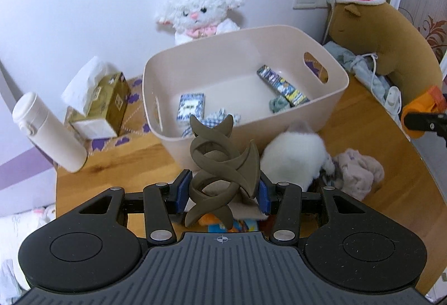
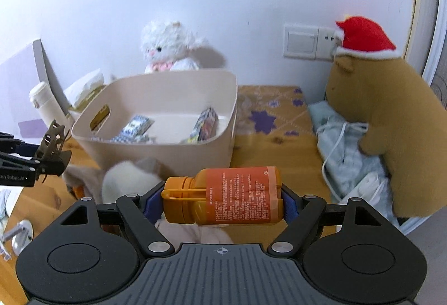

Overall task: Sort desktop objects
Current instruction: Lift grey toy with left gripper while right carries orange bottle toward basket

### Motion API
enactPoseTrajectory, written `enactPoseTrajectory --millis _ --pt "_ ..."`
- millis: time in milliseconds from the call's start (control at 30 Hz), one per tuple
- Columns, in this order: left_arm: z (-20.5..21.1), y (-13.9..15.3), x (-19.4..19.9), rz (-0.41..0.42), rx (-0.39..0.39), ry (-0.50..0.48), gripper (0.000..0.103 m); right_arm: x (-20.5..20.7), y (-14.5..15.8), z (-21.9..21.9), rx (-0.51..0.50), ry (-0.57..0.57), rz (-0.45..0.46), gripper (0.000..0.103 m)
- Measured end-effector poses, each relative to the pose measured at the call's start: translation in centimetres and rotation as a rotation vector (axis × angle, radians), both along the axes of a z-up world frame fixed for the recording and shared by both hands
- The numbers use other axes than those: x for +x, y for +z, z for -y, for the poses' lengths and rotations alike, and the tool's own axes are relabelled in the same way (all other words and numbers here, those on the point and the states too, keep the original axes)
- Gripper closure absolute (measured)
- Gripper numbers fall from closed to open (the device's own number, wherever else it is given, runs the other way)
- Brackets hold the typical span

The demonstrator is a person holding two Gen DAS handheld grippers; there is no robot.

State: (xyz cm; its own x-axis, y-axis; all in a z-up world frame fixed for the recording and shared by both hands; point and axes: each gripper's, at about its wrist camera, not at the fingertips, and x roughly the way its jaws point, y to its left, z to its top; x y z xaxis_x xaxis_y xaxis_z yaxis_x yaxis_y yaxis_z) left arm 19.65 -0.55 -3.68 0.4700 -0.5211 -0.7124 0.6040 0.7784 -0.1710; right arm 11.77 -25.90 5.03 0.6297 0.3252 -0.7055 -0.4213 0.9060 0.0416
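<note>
We have the left claw (image 1: 222, 193) clamped on the brown hair clip (image 1: 222, 165) and the right claw (image 2: 220, 200) gripping the orange bottle (image 2: 223, 197) crosswise; the beige bin (image 1: 339, 90) lies ahead of both, nearer the left.

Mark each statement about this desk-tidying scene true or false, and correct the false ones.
1. The left claw holds a brown hair clip. True.
2. The right claw is empty. False: it grips an orange bottle lying sideways between its pads.
3. The beige bin already has small boxes inside. True.
4. The brown plush toy wears a blue hat. False: its hat is red with white trim.
5. The white lamb toy sits inside the bin. False: it sits behind the bin, against the wall.
6. A tissue box stands beside a white flask. True.
</note>
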Motion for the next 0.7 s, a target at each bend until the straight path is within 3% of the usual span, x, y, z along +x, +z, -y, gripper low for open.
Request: enactPoseTrajectory --millis 700 --pt "3.3 2.5 6.3 0.082 -0.041 0.000 0.055 6.2 2.1 -5.5 0.018 0.048 0.055 0.024"
